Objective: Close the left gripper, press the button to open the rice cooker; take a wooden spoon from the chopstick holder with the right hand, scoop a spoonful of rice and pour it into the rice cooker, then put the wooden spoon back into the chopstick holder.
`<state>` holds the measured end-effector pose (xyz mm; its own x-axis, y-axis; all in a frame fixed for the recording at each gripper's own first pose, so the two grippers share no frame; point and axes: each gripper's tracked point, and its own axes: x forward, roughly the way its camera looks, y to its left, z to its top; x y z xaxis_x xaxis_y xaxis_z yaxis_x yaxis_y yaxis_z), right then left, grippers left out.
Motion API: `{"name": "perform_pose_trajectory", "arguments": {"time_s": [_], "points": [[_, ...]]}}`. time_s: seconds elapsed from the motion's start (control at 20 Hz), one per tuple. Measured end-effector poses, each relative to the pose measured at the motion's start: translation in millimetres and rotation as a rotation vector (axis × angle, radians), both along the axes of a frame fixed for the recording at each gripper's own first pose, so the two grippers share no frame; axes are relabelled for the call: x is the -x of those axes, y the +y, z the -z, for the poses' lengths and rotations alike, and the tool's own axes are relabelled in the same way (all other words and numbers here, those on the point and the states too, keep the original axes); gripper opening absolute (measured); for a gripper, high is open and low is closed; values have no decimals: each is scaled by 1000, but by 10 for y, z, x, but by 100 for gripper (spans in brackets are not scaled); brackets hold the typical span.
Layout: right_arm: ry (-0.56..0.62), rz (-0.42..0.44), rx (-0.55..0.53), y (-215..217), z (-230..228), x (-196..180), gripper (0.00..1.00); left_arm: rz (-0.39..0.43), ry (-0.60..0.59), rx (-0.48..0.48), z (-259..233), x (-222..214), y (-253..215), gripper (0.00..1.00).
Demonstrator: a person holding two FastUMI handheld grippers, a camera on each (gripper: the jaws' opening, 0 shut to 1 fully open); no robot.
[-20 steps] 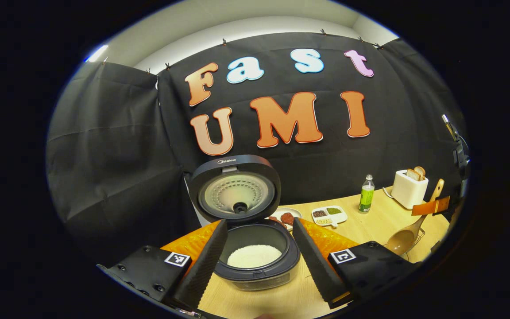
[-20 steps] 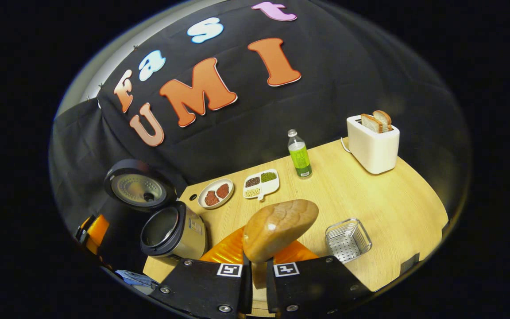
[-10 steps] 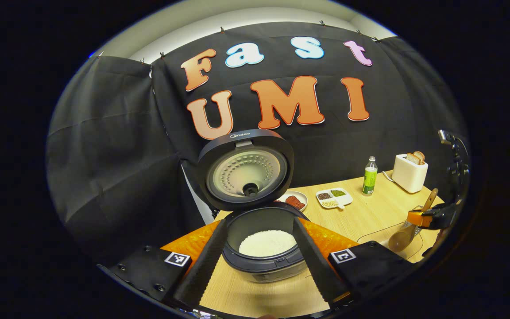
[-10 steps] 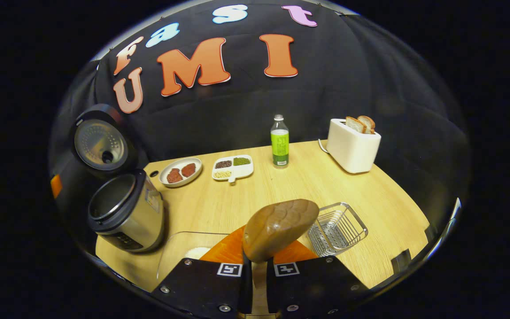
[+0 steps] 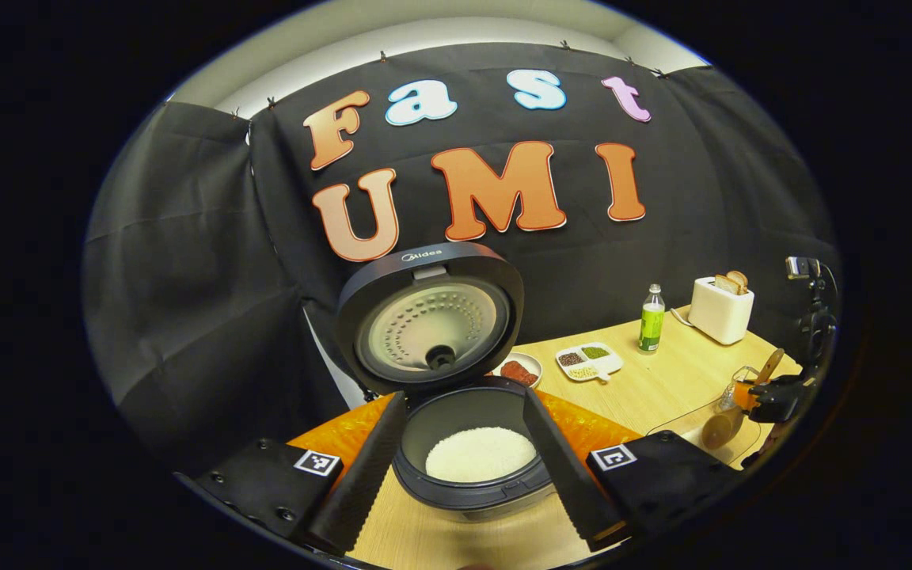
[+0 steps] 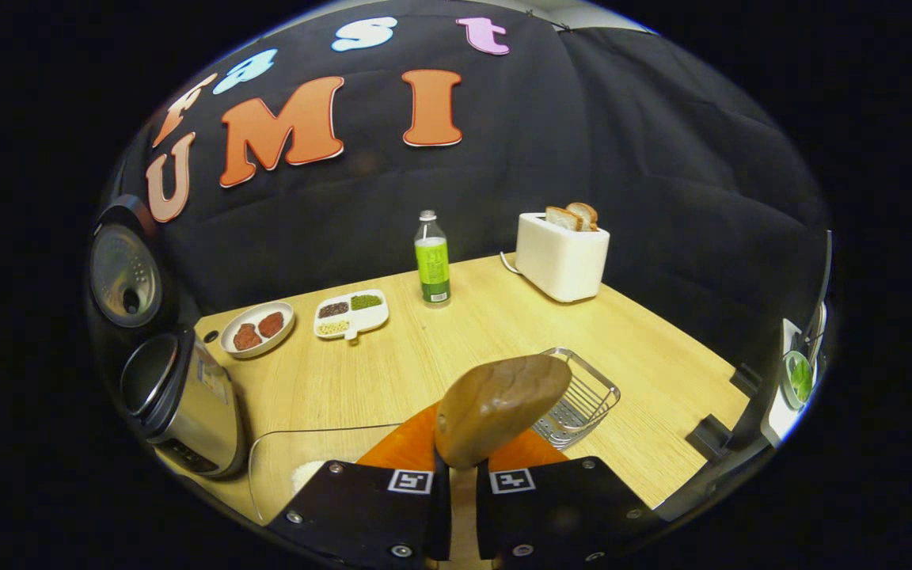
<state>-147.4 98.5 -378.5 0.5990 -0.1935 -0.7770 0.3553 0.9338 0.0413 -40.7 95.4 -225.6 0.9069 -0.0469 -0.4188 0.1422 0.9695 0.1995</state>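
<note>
While the right gripper (image 6: 456, 475) clamps the wooden spoon (image 6: 499, 405) by its stiff, light handle, left gripper (image 5: 464, 475) jaws stand wide before the rice cooker (image 5: 468, 467).

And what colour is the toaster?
White toaster, clearest in the right gripper view.

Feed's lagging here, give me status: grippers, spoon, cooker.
Left gripper open at the rice cooker, lid up. Right gripper shut on wooden spoon, above clear container. Nothing in the way.
</note>
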Motion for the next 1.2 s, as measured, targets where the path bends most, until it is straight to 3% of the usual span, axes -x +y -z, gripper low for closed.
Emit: {"name": "perform_pose_trajectory", "arguments": {"time_s": [0.2,0.45,0.8,1.2], "points": [[-4,-97,76,200,106,29,12,-5,17,1,63,5,64,99],[17,-78,-36,534,146,58,12,-41,21,8,85,27,209,99],[-18,-185,-75,990,19,107,12,-54,42,15,173,83,228,99],[-37,-149,-154,1136,-11,165,12,-64,66,21,271,98,322,99]]}}
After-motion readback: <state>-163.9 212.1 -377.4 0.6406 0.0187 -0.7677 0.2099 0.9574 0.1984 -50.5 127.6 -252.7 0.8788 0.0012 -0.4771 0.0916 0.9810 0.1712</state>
